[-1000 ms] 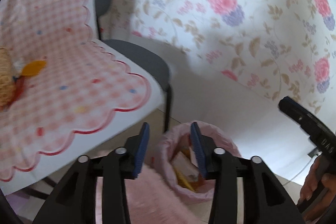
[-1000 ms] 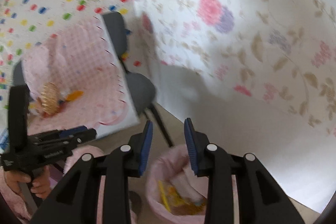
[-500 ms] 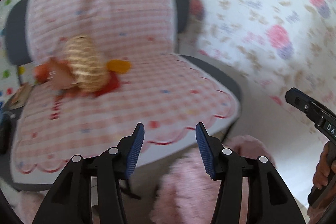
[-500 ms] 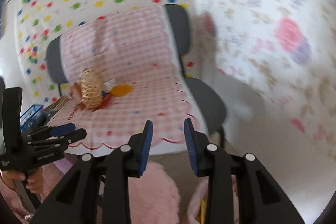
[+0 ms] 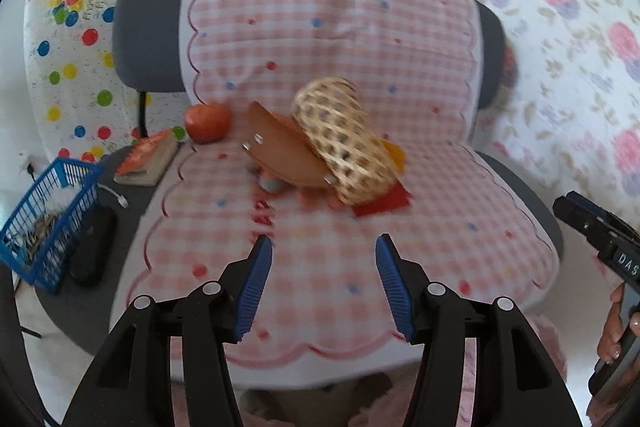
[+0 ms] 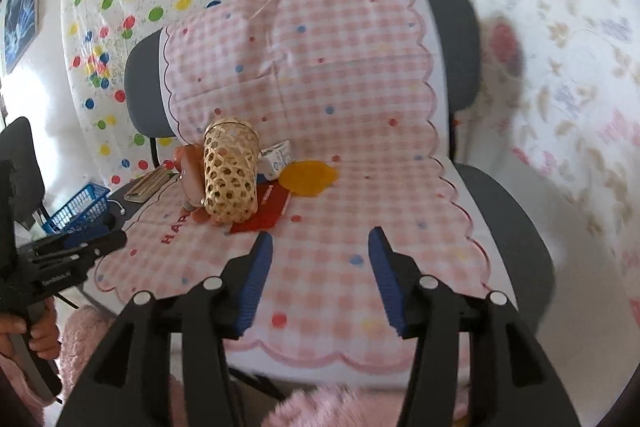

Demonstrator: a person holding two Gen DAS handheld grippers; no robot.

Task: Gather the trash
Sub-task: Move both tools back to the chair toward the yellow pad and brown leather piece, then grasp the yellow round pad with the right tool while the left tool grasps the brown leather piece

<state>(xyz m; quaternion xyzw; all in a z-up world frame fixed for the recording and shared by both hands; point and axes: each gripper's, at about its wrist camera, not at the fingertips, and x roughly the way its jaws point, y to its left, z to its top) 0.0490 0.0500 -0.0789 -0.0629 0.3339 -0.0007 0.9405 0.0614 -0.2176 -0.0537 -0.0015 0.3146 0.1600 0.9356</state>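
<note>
A chair draped in a pink checked cloth (image 5: 328, 27) holds the litter. A woven basket (image 5: 344, 143) lies on its side over a brown wooden board (image 5: 280, 155), a red wrapper (image 5: 382, 203) and an orange-yellow piece (image 6: 308, 177). A small white carton (image 6: 276, 157) sits behind the basket and a red round fruit (image 5: 208, 123) at the cloth's left edge. My left gripper (image 5: 324, 243) hovers over the seat's front, its jaws opening with nothing between them. My right gripper (image 6: 320, 239) does the same, right of the pile.
A blue wire basket (image 5: 48, 223), a book (image 5: 148, 159) and a black object (image 5: 92, 247) sit on a dark surface left of the chair. Pink fluffy rug (image 6: 320, 407) lies under the seat's front edge. Patterned walls stand behind and to the right.
Both views swung left, from the pink-lined bin on the floor to the chair with the litter. Both grippers' jaws stand wider than before.
</note>
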